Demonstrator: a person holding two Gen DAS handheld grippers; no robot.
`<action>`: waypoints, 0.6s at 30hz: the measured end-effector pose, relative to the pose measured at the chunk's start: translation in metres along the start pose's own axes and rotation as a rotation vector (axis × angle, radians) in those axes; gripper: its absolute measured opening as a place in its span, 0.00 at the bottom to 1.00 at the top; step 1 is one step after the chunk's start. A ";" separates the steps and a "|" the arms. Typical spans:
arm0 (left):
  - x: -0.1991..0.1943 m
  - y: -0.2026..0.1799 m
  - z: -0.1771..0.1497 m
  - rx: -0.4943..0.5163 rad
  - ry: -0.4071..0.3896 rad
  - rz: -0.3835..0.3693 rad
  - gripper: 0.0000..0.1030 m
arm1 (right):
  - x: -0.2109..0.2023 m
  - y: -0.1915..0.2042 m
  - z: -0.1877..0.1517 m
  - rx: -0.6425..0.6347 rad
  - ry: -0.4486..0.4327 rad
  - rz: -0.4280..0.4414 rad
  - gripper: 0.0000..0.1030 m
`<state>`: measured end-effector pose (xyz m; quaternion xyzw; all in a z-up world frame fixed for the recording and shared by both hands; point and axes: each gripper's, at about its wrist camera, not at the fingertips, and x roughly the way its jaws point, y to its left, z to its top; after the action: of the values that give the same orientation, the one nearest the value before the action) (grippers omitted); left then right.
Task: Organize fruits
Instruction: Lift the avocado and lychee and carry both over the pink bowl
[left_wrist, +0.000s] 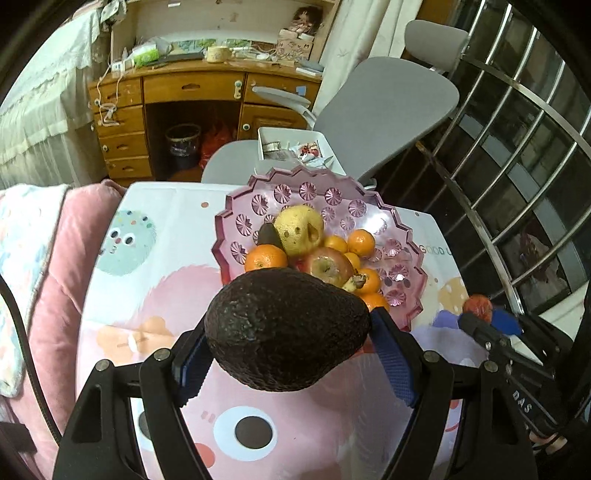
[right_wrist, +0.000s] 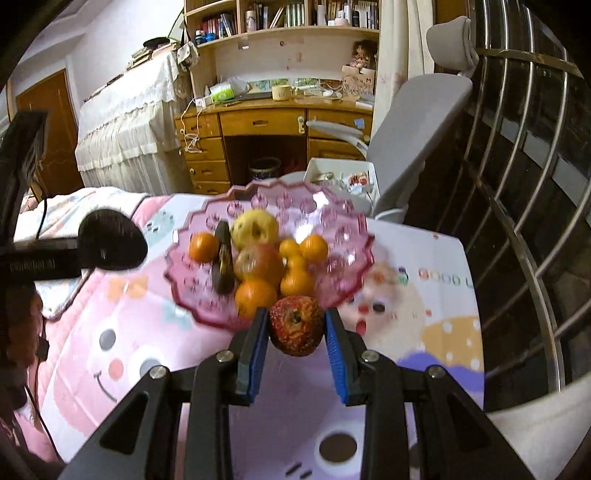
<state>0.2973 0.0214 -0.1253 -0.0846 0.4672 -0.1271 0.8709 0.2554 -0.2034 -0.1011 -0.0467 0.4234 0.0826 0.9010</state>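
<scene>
The left gripper (left_wrist: 288, 332) pinches a big dark avocado (left_wrist: 286, 328) and the right gripper (right_wrist: 296, 326) pinches a small wrinkly red fruit (right_wrist: 296, 324), both up in the air just near the pink bowl (right_wrist: 332, 266) of oranges (right_wrist: 255, 297) on the table.

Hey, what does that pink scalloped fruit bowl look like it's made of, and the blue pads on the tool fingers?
The pink scalloped fruit bowl looks like translucent moulded plastic, possibly glass: light shows through it, it is glossy, and it carries pressed starburst facets. The blue pads look like soft rubber or similar, matte, with a fine ribbed texture along their edges, here pressed on a wrinkled red apple.
</scene>
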 end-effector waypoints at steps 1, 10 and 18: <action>0.004 0.001 0.002 -0.012 -0.003 -0.010 0.76 | 0.004 -0.001 0.005 0.003 -0.002 0.002 0.30; 0.052 -0.002 0.008 -0.068 0.035 0.002 0.76 | 0.053 -0.020 0.026 0.036 0.058 0.042 0.30; 0.085 -0.003 0.007 -0.074 0.117 0.047 0.76 | 0.090 -0.035 0.024 0.063 0.117 0.081 0.30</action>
<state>0.3483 -0.0072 -0.1880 -0.0984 0.5234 -0.0941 0.8411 0.3367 -0.2239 -0.1543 -0.0059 0.4792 0.1027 0.8717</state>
